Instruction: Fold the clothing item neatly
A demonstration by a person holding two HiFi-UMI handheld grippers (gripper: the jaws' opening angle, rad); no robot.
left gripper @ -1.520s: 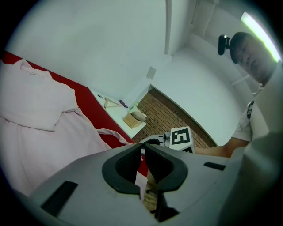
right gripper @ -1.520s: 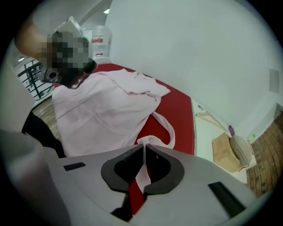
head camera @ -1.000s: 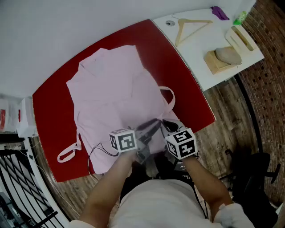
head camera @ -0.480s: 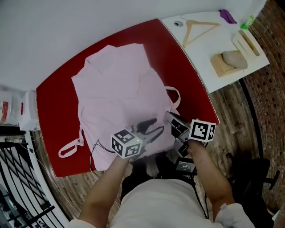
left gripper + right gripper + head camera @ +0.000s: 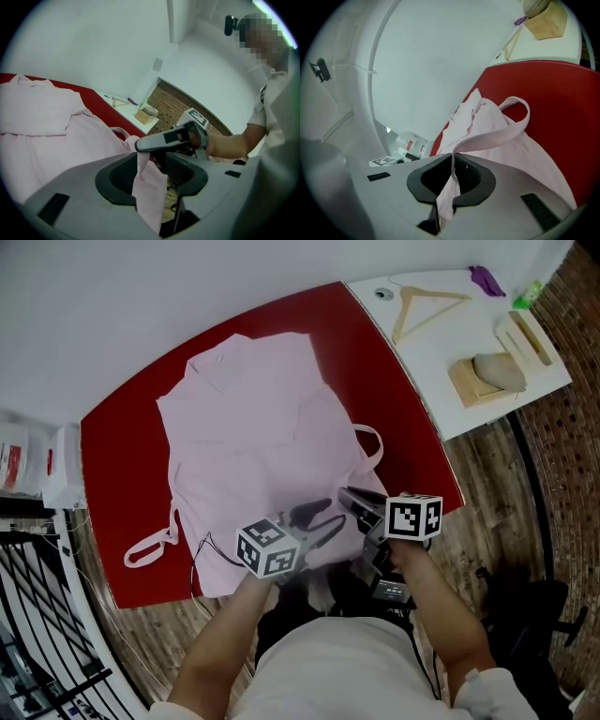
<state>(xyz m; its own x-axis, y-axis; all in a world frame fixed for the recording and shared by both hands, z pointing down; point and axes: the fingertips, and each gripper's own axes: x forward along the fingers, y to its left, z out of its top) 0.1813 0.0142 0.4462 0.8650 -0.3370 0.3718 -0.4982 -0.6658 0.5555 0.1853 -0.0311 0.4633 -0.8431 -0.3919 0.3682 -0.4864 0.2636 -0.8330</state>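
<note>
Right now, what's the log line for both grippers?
left gripper: jaws just opening, pink garment edge loose between | right gripper: shut on that edge | garment lies on red table

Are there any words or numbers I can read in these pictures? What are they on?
No words or numbers can be read.
Left marker cube, right marker cube: black-and-white square patterns, not letters.
White packets beside the red table: red print, too blurred.
Pink garment: no print showing.

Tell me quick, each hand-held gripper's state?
Left hand-held gripper: just opened, pink garment hanging loose between its jaws.
Right hand-held gripper: closed on the pink garment.
</note>
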